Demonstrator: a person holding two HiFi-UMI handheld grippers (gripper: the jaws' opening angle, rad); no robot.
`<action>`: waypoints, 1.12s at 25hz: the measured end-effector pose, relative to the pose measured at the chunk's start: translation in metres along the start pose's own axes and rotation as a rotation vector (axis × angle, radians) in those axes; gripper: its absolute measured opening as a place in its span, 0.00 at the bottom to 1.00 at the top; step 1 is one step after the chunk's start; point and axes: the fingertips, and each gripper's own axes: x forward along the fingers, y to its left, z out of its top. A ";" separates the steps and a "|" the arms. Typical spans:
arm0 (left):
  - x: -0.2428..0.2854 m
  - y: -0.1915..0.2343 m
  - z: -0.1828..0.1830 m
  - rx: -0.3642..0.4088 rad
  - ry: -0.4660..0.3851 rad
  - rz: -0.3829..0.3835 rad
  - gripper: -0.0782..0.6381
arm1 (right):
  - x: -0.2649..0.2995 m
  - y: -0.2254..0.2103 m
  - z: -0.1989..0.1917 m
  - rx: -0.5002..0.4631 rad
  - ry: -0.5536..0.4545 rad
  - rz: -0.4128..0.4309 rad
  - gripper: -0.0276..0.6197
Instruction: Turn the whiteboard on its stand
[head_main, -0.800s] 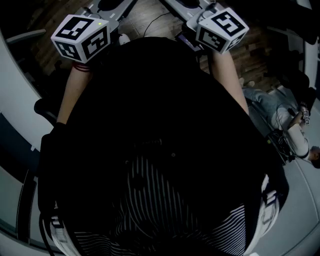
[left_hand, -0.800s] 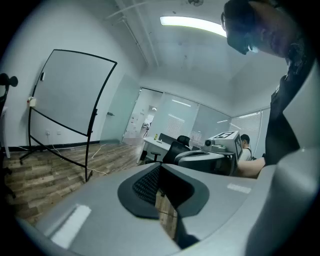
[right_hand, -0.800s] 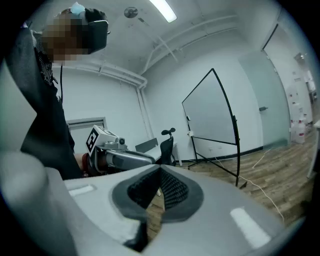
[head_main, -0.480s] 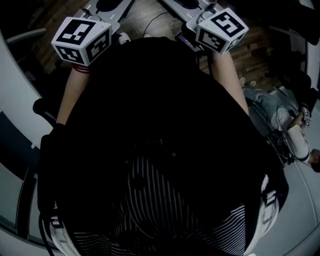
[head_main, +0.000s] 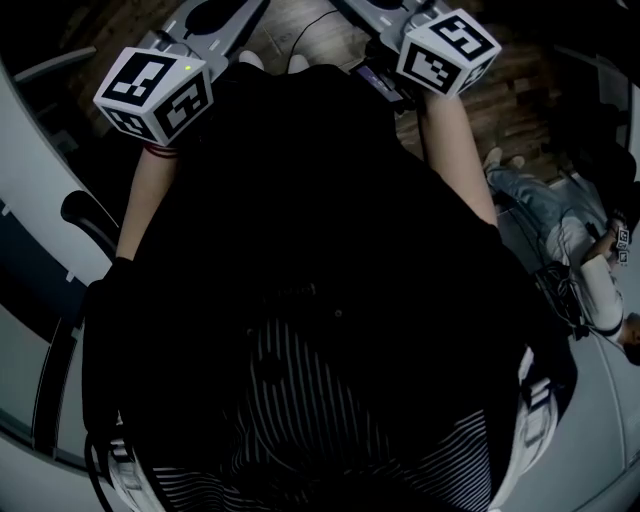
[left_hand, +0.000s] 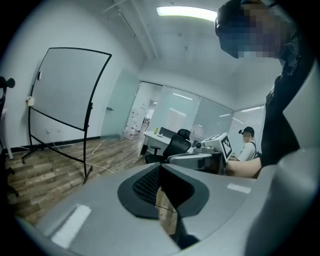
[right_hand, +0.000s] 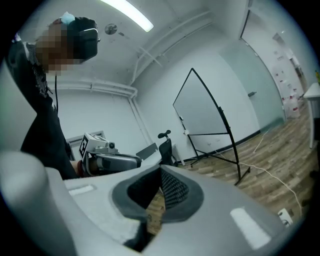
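Whiteboard (left_hand: 70, 85) stands well apart across open wood floor (left_hand: 45, 170).
Left tongs (left_hand: 160, 172) and right tongs (right_hand: 161, 172) are both pressed together, holding nothing.

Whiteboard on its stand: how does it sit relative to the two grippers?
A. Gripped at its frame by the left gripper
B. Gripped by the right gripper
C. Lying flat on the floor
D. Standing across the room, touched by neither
D: the whiteboard stands upright on the wooden floor, well beyond the left gripper and the right gripper, whose jaws are together on nothing.
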 end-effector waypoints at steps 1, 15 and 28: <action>0.000 -0.003 -0.003 0.002 0.003 0.000 0.11 | -0.002 -0.002 -0.002 0.015 -0.004 0.001 0.04; -0.002 0.029 0.007 -0.045 -0.053 -0.018 0.11 | 0.012 -0.023 0.002 0.001 0.054 -0.095 0.05; -0.003 0.149 0.036 -0.137 -0.097 -0.004 0.11 | 0.103 -0.060 0.031 0.001 0.086 -0.144 0.05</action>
